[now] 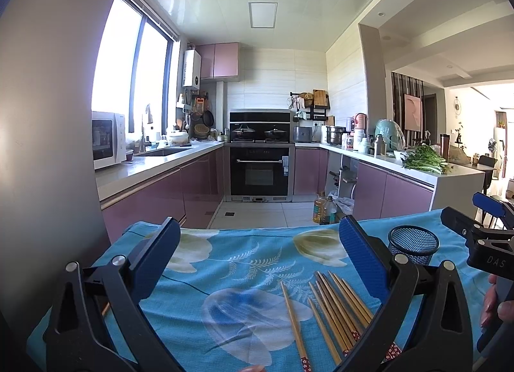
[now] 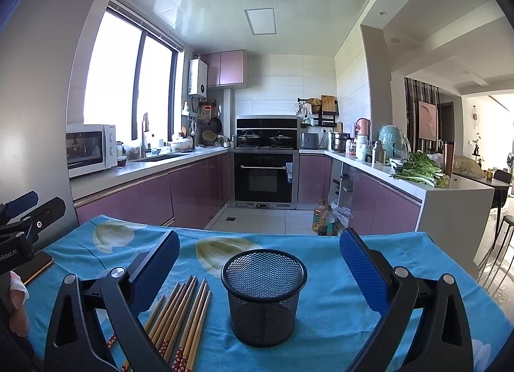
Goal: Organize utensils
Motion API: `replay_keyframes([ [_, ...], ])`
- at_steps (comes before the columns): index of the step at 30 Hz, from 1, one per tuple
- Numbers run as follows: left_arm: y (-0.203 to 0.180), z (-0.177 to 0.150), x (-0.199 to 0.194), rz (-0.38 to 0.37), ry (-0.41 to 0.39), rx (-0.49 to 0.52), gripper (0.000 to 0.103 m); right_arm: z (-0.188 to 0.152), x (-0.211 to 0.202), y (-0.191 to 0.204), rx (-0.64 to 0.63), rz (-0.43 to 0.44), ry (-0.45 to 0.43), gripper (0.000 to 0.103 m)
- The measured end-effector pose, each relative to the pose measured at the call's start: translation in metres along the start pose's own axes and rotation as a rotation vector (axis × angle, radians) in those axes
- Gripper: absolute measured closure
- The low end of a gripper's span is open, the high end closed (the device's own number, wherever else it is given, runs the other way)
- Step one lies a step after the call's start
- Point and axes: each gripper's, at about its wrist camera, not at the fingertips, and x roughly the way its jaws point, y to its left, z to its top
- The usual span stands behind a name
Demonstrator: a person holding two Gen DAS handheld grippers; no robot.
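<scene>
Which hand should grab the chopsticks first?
Probably the left. The left gripper is open with the chopsticks lying between its fingers. The right gripper, also open, faces the empty mesh cup, with the chopsticks off to its left.

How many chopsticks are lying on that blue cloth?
About 9, though the count is unsure. One chopstick lies alone; the rest form a bunch of chopsticks beside it, left of the mesh cup. The gripper fingers hide some ends, so more may be covered.
</scene>
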Motion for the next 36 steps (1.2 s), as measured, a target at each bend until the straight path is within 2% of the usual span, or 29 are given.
replay_keyframes([
  [36, -0.0003, 0.0027, -0.0011, 0.003, -0.01, 0.002, 0.005, -0.0029, 0.0031, 0.0012, 0.002, -0.006, -0.003, 0.006],
])
